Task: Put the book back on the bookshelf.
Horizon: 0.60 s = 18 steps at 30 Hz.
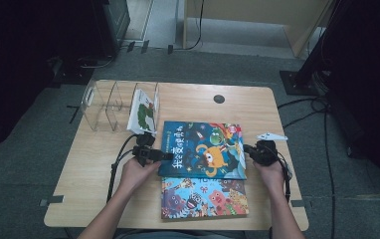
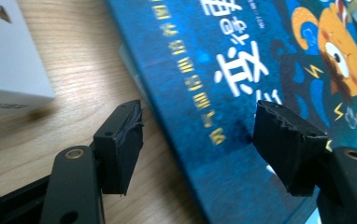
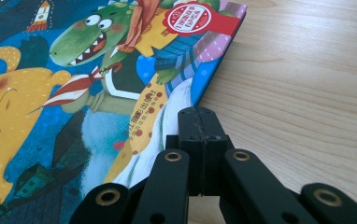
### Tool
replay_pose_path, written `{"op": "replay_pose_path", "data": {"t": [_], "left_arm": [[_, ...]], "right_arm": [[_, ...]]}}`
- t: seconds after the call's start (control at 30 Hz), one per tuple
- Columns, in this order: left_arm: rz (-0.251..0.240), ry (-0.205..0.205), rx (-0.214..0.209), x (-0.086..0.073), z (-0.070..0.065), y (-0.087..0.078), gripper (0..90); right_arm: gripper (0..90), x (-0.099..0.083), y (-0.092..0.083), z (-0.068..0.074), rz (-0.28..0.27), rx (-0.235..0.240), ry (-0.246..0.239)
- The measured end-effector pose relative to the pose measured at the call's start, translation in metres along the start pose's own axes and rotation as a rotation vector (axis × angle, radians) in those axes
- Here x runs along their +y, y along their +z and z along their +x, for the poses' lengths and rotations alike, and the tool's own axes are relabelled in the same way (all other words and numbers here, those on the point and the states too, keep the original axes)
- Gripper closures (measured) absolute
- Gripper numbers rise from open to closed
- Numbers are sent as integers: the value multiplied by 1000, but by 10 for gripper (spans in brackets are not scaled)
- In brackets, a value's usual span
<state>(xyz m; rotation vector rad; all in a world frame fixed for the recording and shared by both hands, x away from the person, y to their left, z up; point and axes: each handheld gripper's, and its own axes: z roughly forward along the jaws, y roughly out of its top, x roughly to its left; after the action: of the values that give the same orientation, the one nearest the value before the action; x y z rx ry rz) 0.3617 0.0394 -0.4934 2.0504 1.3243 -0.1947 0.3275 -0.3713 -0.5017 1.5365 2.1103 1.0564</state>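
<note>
- The blue picture book [image 1: 203,149] is lying flat on the wooden table [image 1: 88,164], front cover up, overlapping the upper edge of a second picture book with monsters on its cover [image 1: 204,197] nearer the person.
- The left gripper [image 1: 169,156] is standing released at the book's left edge; in the left gripper view its jaws are straddling that edge [image 2: 176,140], one over the cover, one over bare wood, neither pad pressing.
- The right gripper [image 1: 246,149] is resting with its jaws clenched together and nothing between them, tip against the book's right edge; the right gripper view is showing the closed jaws over the cover's corner region [image 3: 167,107].
- Handling judgement: the book is appearing to be a thin, stiff hardback, light but broad, with a glossy cover likely to be slipping under hard pads.
- Where to grip: the spine-side edge at the left is offering the firmest purchase, the board overhanging the pages slightly; a pinch at mid-length should be keeping it from swinging.
- The clear acrylic book rack [image 1: 106,107] behind is already holding one white book [image 1: 143,113] upright, leaning in its rightmost slot.
</note>
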Motion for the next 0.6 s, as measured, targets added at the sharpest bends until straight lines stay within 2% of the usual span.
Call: {"op": "replay_pose_path", "data": {"t": [0.2, 0.33, 0.4, 0.6], "left_arm": [[6, -17, -13, 1, 1, 2, 332], [30, -25, 16, 5, -5, 3, 317], [39, -25, 24, 5, -7, 1, 317], [62, -18, 11, 6, -12, -11, 366]], "right_arm": [[900, 1, 2, 4, 2, 1, -11], [900, 1, 2, 3, 4, 9, 0], [900, 1, 2, 3, 7, 14, 4], [900, 0, 2, 1, 11, 21, 15]]}}
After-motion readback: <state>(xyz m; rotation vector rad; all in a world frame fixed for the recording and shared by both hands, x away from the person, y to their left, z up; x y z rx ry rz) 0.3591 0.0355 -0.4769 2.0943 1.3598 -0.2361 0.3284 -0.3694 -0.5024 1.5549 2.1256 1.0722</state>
